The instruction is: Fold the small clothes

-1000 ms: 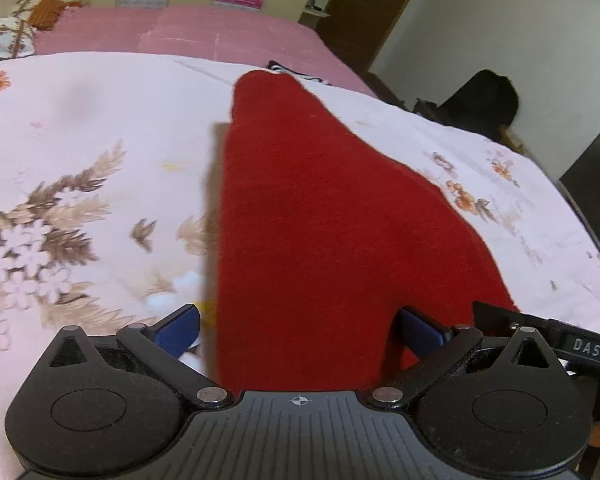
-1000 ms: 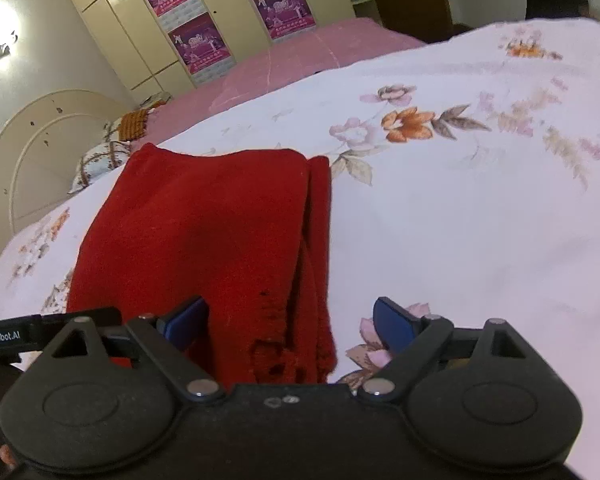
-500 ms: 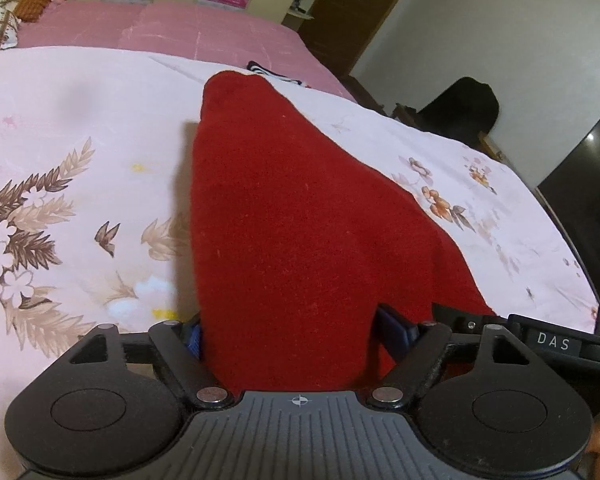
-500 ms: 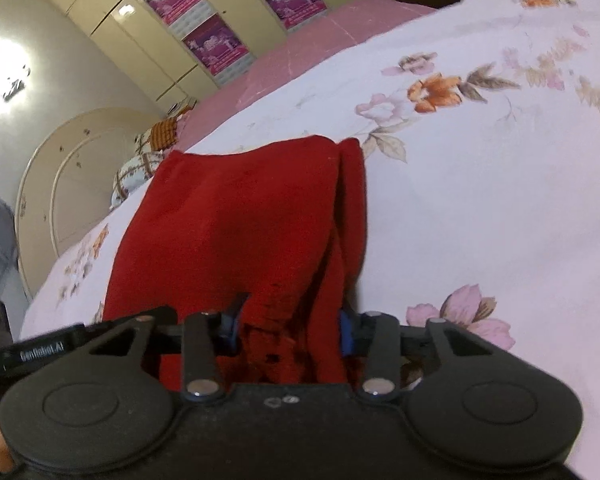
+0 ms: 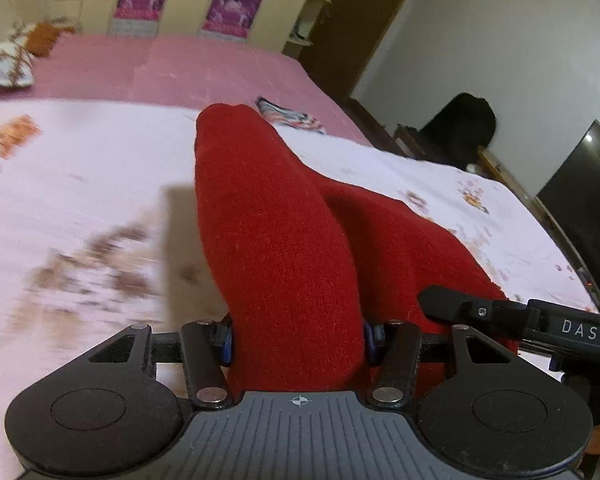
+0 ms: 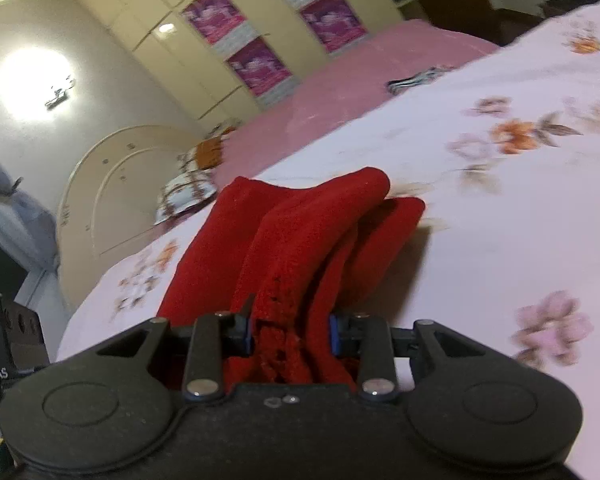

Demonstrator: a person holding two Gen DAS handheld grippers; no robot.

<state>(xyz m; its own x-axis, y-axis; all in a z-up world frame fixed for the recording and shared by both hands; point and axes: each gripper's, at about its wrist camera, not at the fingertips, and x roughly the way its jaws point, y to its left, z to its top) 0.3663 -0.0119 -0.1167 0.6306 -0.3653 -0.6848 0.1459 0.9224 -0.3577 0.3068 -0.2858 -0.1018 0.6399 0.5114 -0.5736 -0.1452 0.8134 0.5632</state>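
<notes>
A red knitted garment (image 5: 276, 232) lies folded on a white floral bedspread (image 5: 80, 184). My left gripper (image 5: 298, 340) is shut on its near edge and lifts it into a raised ridge. My right gripper (image 6: 292, 334) is shut on the other near corner of the red garment (image 6: 300, 240), where several layers bunch between the blue pads. The garment's near edge is off the bed in both views; its far end still rests on the bedspread. The right gripper's body (image 5: 540, 320) shows at the right edge of the left wrist view.
A pink sheet (image 5: 180, 68) covers the bed's far part, with pillows (image 5: 4, 64) at the headboard. A small striped cloth (image 5: 296, 116) lies beyond the garment. A dark chair (image 5: 460, 128) and a TV screen (image 5: 584, 200) stand to the right. Wardrobes line the back wall.
Both grippers were open around the garment's near edge, then closed on it. They have since lifted it, so the cloth now rises in folds off the bedspread.
</notes>
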